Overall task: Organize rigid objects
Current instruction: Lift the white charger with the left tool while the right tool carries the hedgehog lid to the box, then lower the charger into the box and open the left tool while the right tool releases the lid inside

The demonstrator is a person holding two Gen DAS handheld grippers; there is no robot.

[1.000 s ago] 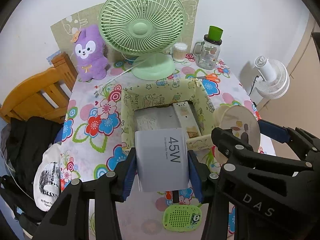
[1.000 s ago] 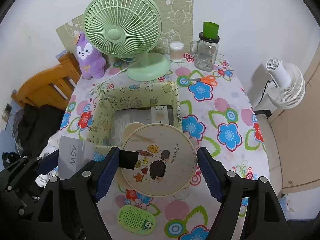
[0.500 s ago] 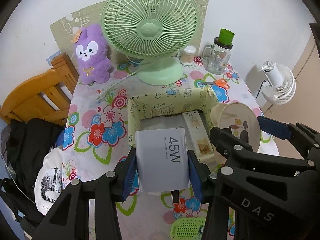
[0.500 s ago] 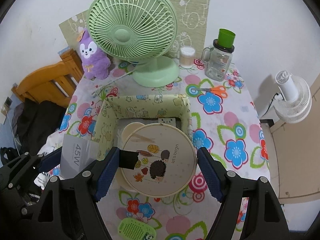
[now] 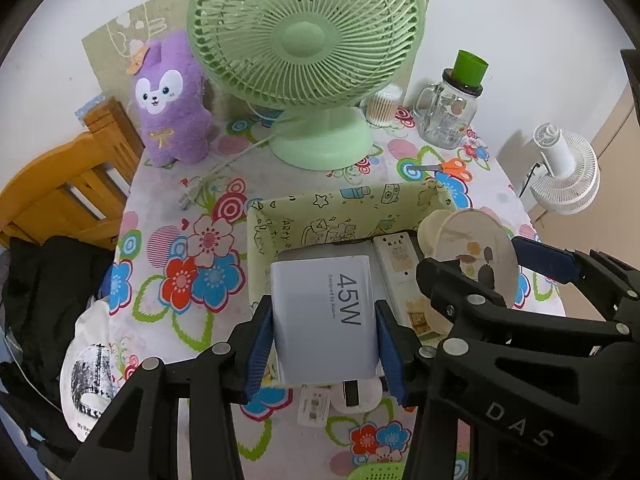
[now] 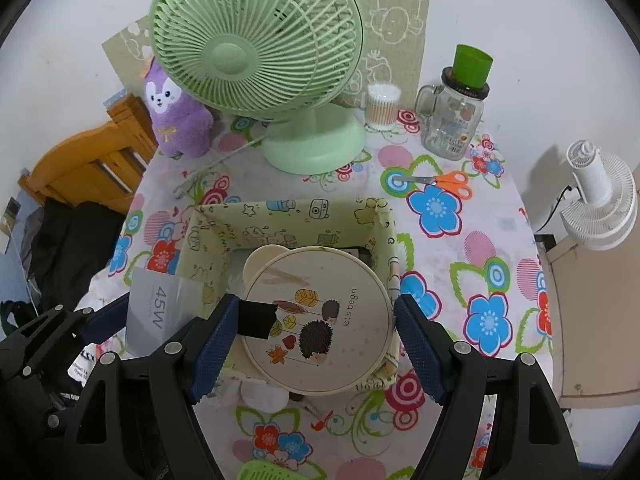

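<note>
My left gripper (image 5: 324, 344) is shut on a pale grey box (image 5: 324, 316) printed "45W", held over the near left part of a yellow-green fabric bin (image 5: 340, 208). My right gripper (image 6: 316, 332) is shut on a round cream case (image 6: 320, 320) with a hedgehog print and a black tape patch, held over the bin's (image 6: 280, 216) near right part. A white remote-like item (image 5: 400, 264) lies inside the bin. In the right wrist view the 45W box (image 6: 156, 312) shows at the left. The bin's floor is mostly hidden.
At the back of the flowered table stand a green fan (image 5: 304, 32), a purple plush (image 5: 168, 100), a cotton swab jar (image 5: 382, 104) and a glass mug (image 5: 452, 116). Orange scissors (image 5: 444, 168) lie behind the bin. A green perforated case (image 6: 264, 472) lies near. A wooden chair (image 5: 60, 192) stands left.
Both grippers have moved forward toward the fan and slightly down with their loads, from in front of the bin to over it. The green perforated case has slid toward the bottom edge.
</note>
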